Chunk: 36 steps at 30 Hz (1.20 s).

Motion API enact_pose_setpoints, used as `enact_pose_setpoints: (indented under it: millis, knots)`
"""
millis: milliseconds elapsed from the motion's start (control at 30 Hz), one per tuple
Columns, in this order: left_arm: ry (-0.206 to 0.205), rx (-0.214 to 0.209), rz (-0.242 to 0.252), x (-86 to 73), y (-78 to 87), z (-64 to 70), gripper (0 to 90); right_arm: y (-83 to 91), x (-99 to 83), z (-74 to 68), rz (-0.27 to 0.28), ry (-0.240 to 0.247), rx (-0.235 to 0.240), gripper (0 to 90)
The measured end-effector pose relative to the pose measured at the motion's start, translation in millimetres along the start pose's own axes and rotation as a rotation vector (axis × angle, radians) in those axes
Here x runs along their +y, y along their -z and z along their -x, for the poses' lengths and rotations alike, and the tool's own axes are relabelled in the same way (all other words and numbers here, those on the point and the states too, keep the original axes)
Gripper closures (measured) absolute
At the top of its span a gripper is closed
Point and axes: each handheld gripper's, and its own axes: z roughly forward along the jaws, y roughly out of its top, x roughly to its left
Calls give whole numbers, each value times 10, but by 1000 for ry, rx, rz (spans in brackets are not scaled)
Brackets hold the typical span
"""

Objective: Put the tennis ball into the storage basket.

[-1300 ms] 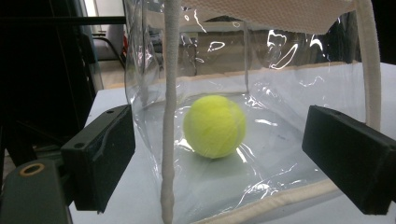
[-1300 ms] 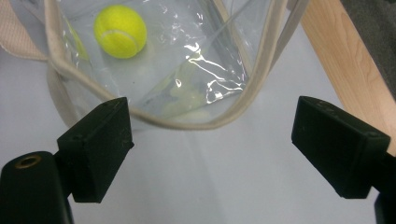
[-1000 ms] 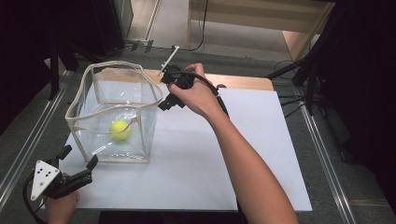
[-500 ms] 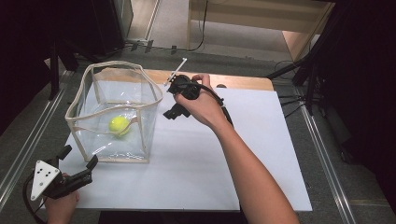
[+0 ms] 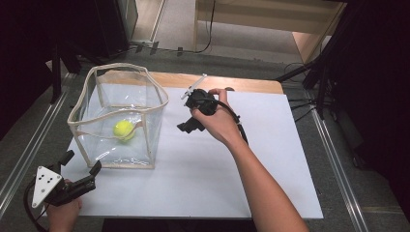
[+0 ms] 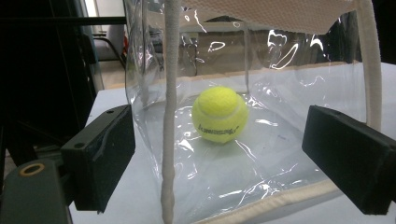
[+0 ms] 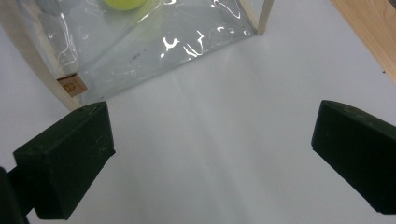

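Observation:
A clear plastic bag [image 5: 121, 116] with cream trim stands open-topped on the white sheet at the left. A yellow tennis ball [image 5: 124, 129] lies on its floor, seen through the wall in the left gripper view as the ball [image 6: 220, 114]. My left gripper [image 5: 80, 166] rests open at the table's near left corner, just short of the bag's near corner [image 6: 168, 140]. My right gripper [image 5: 188, 126] hangs open over the sheet to the right of the bag, nothing between its jaws. The bag's lower edge [image 7: 154, 51] and a bit of the ball [image 7: 122, 3] show beyond it.
The white sheet [image 5: 270, 159] covers most of the wooden table, whose bare strip [image 5: 241, 83] runs along the far edge. Metal rails flank the table on both sides. Dark stands and cables stand at the back right.
My right gripper has drawn away from the bag's rim, moving rightward and toward the near side over the sheet. The left gripper has stayed put.

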Motion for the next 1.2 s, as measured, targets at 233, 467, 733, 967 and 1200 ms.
enact_pose_setpoints:
  millis: [233,467,733,967,1200]
  knots:
    - [-5,2,-2,0,1,1,98,-38,-198,-21,40,-12,2,0]
    - [-7,3,-2,-1,3,0,98,-81,-396,-40,76,-31,-9,0]
    - [-8,4,-3,-1,3,2,98,-101,-611,-47,120,-50,-12,0]
    - [-9,6,-3,-1,2,5,98,-91,-837,-43,152,-82,-29,0]
    - [-8,7,-3,-1,1,8,98,-58,-1067,-23,200,-105,-45,0]
